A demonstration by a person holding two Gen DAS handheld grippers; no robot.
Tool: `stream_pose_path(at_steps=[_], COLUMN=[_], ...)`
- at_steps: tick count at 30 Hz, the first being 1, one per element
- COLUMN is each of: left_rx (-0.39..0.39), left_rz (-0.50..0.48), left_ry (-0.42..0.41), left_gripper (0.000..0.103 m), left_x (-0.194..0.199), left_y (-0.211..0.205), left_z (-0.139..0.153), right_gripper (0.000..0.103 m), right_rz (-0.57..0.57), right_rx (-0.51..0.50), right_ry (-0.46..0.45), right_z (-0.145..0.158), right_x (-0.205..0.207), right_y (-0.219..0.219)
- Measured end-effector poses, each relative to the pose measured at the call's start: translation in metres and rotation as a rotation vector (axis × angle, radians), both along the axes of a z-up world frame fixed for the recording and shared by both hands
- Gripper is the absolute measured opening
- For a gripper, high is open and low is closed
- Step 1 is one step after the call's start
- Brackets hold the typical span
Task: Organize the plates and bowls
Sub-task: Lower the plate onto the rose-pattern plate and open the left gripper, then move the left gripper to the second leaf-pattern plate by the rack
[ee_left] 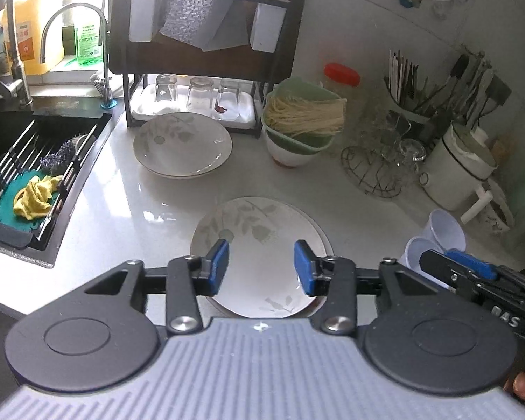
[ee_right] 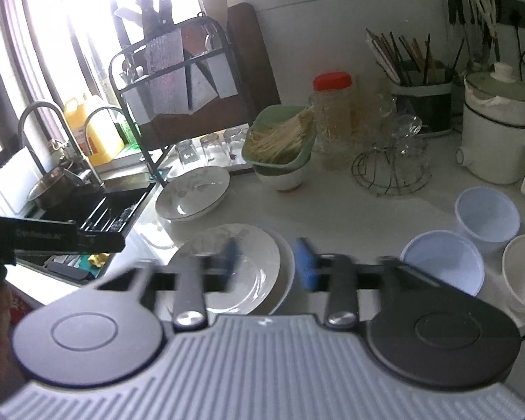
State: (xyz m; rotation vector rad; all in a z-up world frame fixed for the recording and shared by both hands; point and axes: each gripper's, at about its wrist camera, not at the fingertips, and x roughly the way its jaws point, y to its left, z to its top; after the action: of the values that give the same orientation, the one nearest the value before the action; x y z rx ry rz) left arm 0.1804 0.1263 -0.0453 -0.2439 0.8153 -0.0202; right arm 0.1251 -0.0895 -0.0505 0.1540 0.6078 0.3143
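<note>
A stack of white leaf-patterned plates [ee_left: 259,245] lies on the white counter [ee_left: 150,196] close in front of me; it also shows in the right wrist view [ee_right: 227,266]. My left gripper [ee_left: 261,267] is open and empty just above it. My right gripper [ee_right: 269,262] is open and empty over the stack's right edge, blurred. Two deeper plates [ee_left: 182,145] are stacked further back [ee_right: 192,196]. Two pale blue bowls [ee_right: 444,262] [ee_right: 486,213] and a white bowl [ee_right: 523,273] stand at the right.
A sink [ee_left: 35,161] with a rack and yellow cloth is at the left. A black dish rack [ee_left: 199,70] with upturned glasses stands behind. A green basket of noodles on a bowl [ee_left: 301,122], a wire stand [ee_left: 374,171], a chopstick holder [ee_right: 420,101] and a white cooker [ee_right: 497,133] line the back.
</note>
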Motion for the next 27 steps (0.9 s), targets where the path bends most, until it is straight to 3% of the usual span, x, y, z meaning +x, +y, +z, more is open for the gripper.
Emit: stream_pose_path(at_steps=[1, 13, 27], left_rx=[0.003, 0.058, 0.041], left_rz=[0.005, 0.071, 0.089], left_ry=[-0.001, -0.039, 0.015], left_gripper=[0.057, 0.082, 0.082], left_x=[-0.001, -0.017, 0.033], left_y=[0.0, 0.002, 0.046], left_z=[-0.001, 0.015, 0.001], right_gripper=[0.08, 0.079, 0.079], right_rz=[-0.004, 0.029, 0.093], right_rx=[-0.005, 0.018, 0.008], right_ry=[-0.014, -0.007, 0.023], right_z=[0.001, 0.006, 0.011], right_x=[0.0, 0.001, 0.044], right_y=[-0.002, -0.011, 0.026])
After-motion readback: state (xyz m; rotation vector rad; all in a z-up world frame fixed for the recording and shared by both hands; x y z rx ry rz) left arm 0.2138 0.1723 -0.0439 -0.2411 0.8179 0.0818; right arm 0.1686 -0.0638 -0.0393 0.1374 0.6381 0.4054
